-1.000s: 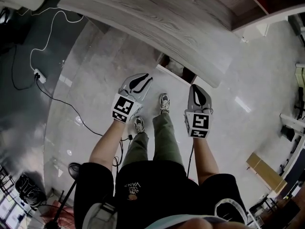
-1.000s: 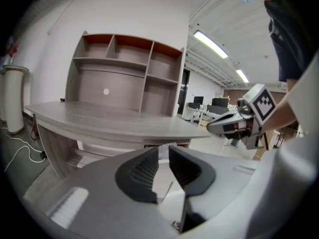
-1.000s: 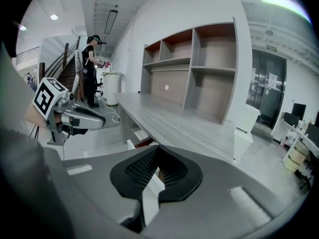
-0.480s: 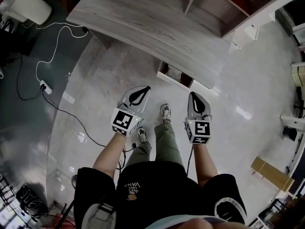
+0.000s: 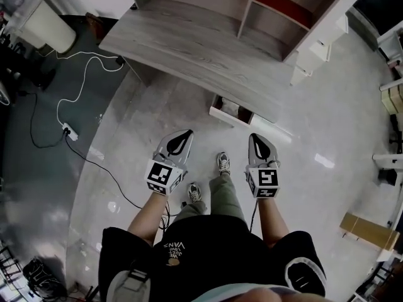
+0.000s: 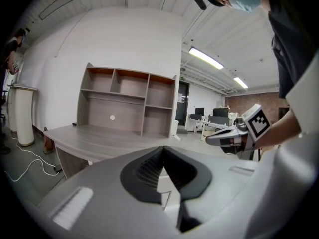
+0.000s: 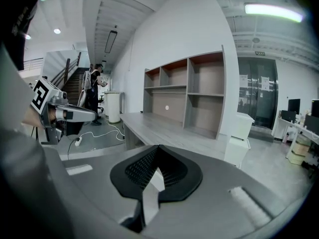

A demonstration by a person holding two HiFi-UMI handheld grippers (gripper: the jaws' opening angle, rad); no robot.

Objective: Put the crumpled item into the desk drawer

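Nearest to me, the left gripper [image 5: 187, 134] and the right gripper [image 5: 254, 138] hang side by side at waist height. Each has its jaws together at the tips, and nothing sits between them in either gripper view. My shoes [image 5: 223, 162] stand on the pale floor [image 5: 126, 168] just beyond, between the grippers and the furniture.

Next comes the open drawer [image 5: 217, 113], pulled out from under the near edge of the desk [image 5: 189, 49] towards its right end. Its inside is dark and too small to read. I find no crumpled item in any view, and whether it lies in there I cannot tell.

With both grippers empty, I judge the placing step either finished or not begun. The next move calls for stepping closer and looking down into the drawer. Nothing stands in the path.

A white cabinet [image 5: 312, 58] stands off the desk's right end, and a shelf unit [image 5: 252, 5] rises from its far edge. A white cable [image 5: 82, 74] and power strip [image 5: 70, 131] lie well off its left end, with a white bin [image 5: 47, 27] at the far left.
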